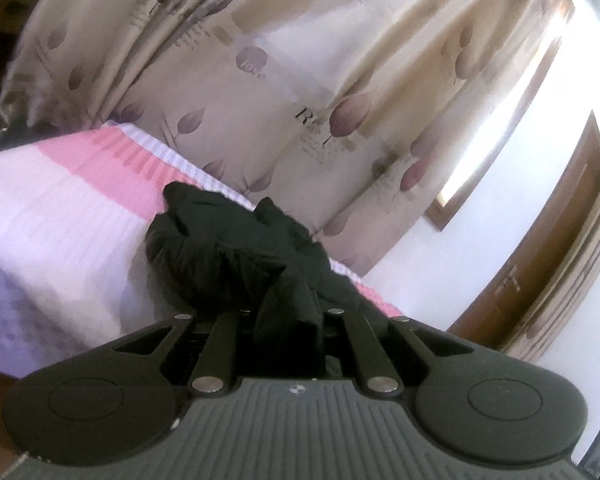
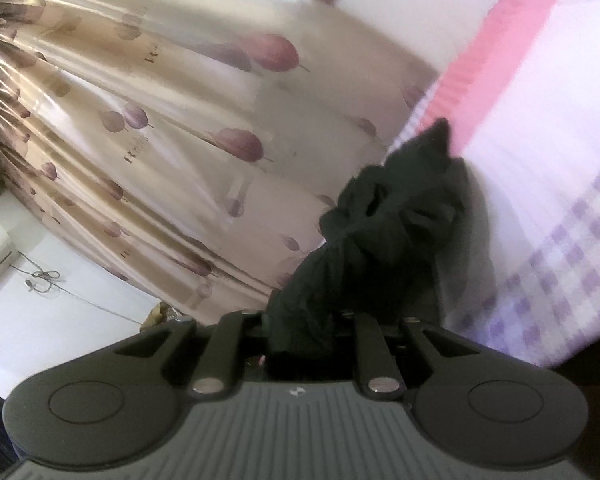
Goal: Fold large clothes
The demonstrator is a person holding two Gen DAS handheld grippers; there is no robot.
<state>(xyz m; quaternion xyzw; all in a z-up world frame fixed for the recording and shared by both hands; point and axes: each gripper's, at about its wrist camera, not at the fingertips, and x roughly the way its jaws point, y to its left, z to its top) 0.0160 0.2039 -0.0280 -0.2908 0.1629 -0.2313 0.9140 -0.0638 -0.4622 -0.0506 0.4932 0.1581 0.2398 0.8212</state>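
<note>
**Both tools clamped on the black garment**

Left tool (image 1: 288,320) has its jaws closed on a bunch of the black garment (image 1: 236,248), and the right tool (image 2: 304,320) pinches another bunch of it (image 2: 396,216). Crumpled cloth trails from both onto the pink-and-lilac bed (image 1: 60,216), near its edge beside the tulip-print curtain (image 1: 284,80).

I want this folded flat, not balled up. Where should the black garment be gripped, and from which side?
The black garment is bunched on the bed, and both the left gripper and right gripper already pinch bunched cloth. Better, probably: regrip an outer edge or corner, coming from the near side, then spread it.
</note>
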